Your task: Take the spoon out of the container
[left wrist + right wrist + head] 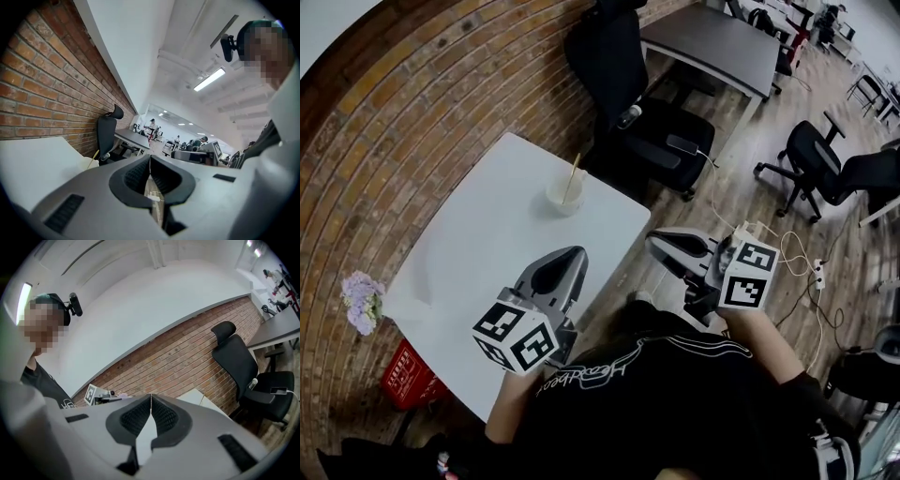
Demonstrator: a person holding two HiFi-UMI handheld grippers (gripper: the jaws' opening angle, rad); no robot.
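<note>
Only the handle of your spoon shows above the white container; its bowl is hidden inside.

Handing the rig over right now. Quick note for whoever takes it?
Left gripper: shut, empty, over the near part of the white table.
Right gripper: shut, empty, off the table's right edge.
Spoon: standing tilted in the container, at the table's far end.
Done: nothing, spoon untouched.
Left: open a gripper, reach the container, grip the spoon's handle, lift it out.
</note>
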